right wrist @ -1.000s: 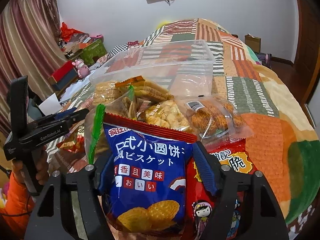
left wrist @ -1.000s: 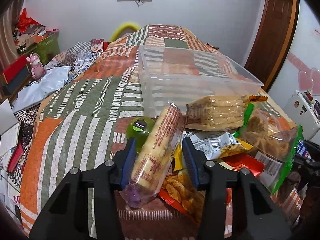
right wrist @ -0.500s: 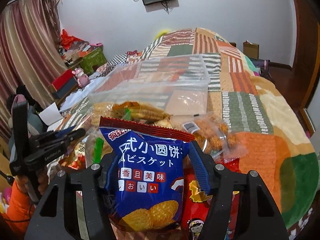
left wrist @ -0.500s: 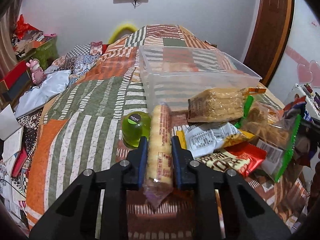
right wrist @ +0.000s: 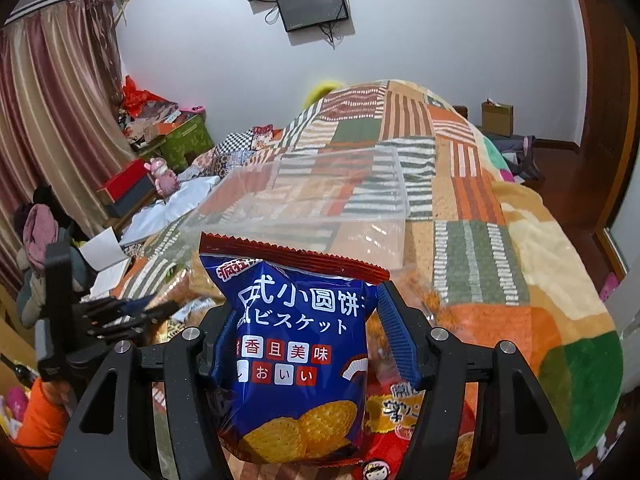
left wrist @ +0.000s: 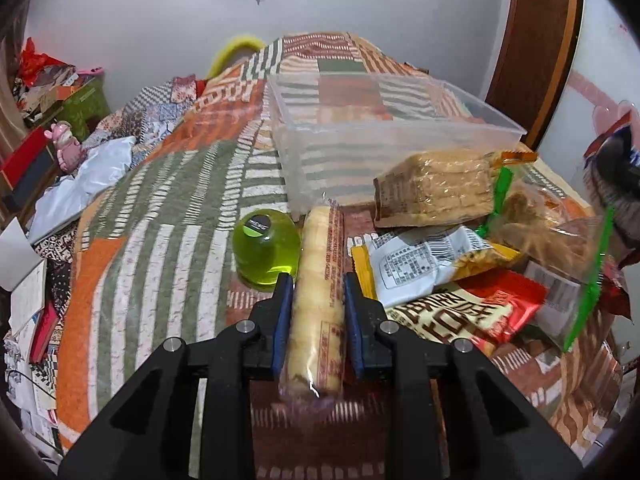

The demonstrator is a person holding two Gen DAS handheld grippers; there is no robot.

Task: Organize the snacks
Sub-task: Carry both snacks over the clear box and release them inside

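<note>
A long clear roll of pale biscuits (left wrist: 320,256) stands lengthwise between the blue pads of my left gripper (left wrist: 317,284), which is shut on it just above the quilt. My right gripper (right wrist: 300,308) is shut on a blue biscuit bag (right wrist: 296,360) with a red top seal, held above the snack pile. Beyond both sits an empty clear plastic bin (left wrist: 340,160), also visible in the right wrist view as the bin (right wrist: 320,208). Loose snacks lie to the right: a cracker pack (left wrist: 436,188), a white packet (left wrist: 420,264), a red bag (left wrist: 472,312).
A green jelly cup (left wrist: 266,246) stands just left of the roll. A green-zip bag of fried snacks (left wrist: 560,240) lies at the pile's right. The patchwork quilt (left wrist: 160,220) covers the bed. Boxes and a pink toy (left wrist: 66,148) crowd the left side. A person's orange sleeve (right wrist: 40,420) shows low left.
My left gripper's jaws closed onto the biscuit roll, which turned from slanted to straight. My right gripper rose with the blue bag, away from the pile.
</note>
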